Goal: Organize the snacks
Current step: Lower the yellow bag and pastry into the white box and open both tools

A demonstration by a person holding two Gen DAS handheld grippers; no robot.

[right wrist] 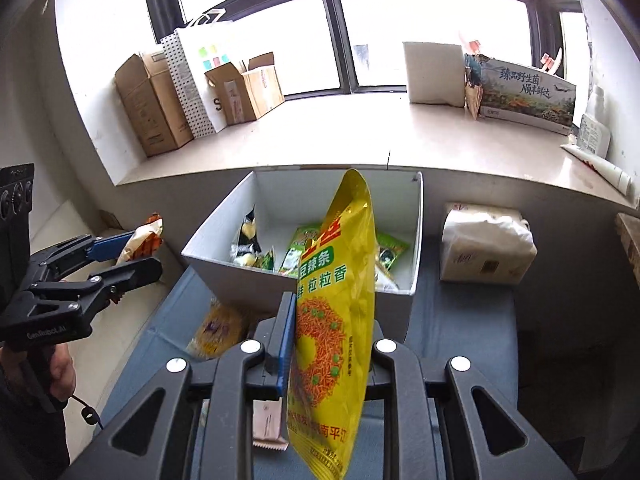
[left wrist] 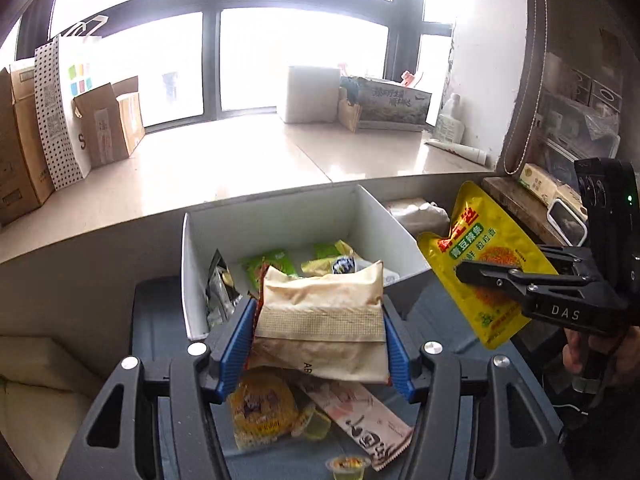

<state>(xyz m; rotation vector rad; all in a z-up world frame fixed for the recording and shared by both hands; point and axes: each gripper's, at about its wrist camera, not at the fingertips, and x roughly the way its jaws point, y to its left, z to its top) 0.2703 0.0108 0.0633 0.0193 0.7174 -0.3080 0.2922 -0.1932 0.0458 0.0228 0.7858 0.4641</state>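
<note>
My left gripper is shut on a beige snack packet, its blue pads pressing both sides, lifted just in front of the white box. My right gripper is shut on a tall yellow snack pouch, held upright before the same white box. The box holds several green and dark packets. From the left wrist view the yellow pouch hangs at the right in the right gripper. The right wrist view shows the left gripper with the beige packet at the left.
On the blue surface under my left gripper lie a round yellow snack, a pink-white sachet and a small jelly cup. A tissue pack sits right of the box. Cardboard boxes and bags line the windowsill.
</note>
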